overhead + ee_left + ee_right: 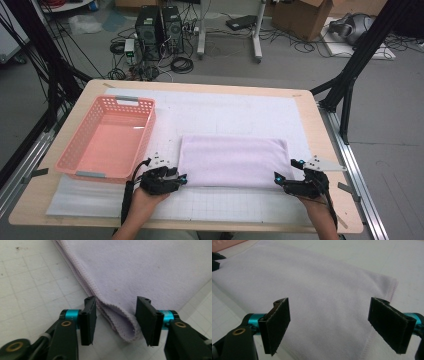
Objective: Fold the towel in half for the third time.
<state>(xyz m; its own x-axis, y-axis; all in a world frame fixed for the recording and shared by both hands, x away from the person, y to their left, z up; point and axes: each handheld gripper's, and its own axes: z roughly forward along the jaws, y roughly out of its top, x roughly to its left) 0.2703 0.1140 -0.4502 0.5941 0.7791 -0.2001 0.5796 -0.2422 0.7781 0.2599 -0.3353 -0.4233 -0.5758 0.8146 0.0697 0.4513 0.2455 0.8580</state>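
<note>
A folded lavender towel [234, 161] is laid flat on the white gridded mat [240, 112] near the table's front edge, right of a pink basket [107, 137] (apparently empty). The left gripper [116, 320] is set at the towel's front-left corner, jaws apart with the folded corner between them. The right gripper [337, 323] is positioned at the front-right corner, jaws spread wide over the cloth.

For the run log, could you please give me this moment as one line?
left gripper: open, straddling folded towel corner | right gripper: open over other near corner | basket: left of towel
</note>
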